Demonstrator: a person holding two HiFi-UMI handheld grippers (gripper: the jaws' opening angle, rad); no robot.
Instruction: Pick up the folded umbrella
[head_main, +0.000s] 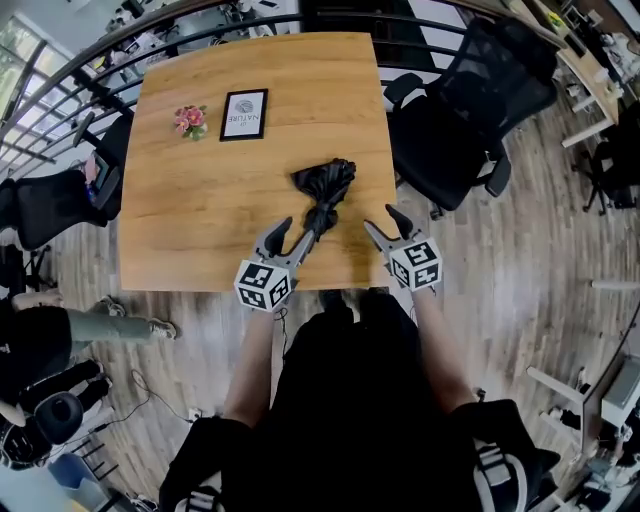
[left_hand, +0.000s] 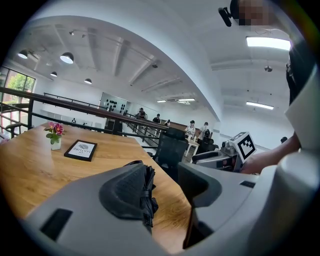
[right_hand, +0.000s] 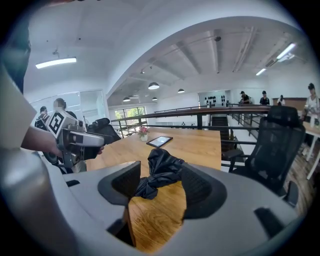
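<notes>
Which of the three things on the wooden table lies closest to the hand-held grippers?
The black folded fabric umbrella; the black-framed card and small pink flower pot stand far beyond.

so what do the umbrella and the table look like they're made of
The umbrella looks like thin black woven fabric, probably nylon or polyester: it crumples into soft folds and shows a faint sheen. The table looks like light wood with visible grain lines and a satin finish. Whether it is solid wood, veneer or laminate cannot be told.
</notes>
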